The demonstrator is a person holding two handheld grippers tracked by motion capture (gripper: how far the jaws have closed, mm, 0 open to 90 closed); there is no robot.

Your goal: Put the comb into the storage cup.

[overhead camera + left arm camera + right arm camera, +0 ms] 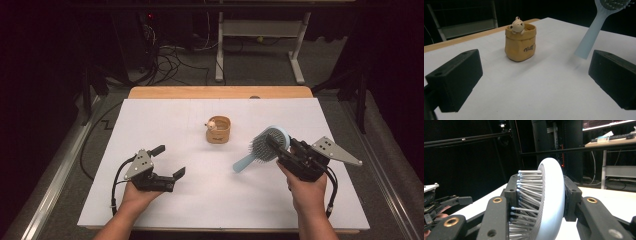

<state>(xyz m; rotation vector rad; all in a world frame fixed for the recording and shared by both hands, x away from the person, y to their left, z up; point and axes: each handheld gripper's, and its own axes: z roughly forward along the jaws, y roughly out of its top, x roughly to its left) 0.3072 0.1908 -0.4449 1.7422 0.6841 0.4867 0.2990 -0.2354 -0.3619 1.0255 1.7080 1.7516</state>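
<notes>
A light blue hairbrush [264, 145] with grey bristles is lifted off the white table at the right, handle hanging down to the left. My right gripper [278, 145] is shut on its head; in the right gripper view the jaws press the bristle face and the smooth back of the hairbrush [549, 200]. My left gripper [169, 161] rests open at the front left, nothing between its fingers [456, 80]. A small tan pouch [218, 129] with a bear figure at its rim stands mid-table; in the left gripper view the pouch [520, 43] is ahead, the brush handle [590, 37] hanging at the right.
The white table sheet [165, 210] ends in a wooden edge [220, 92] at the back. Beyond it stand a desk frame [260, 45] and loose cables on the floor. Bare sheet lies between the two grippers.
</notes>
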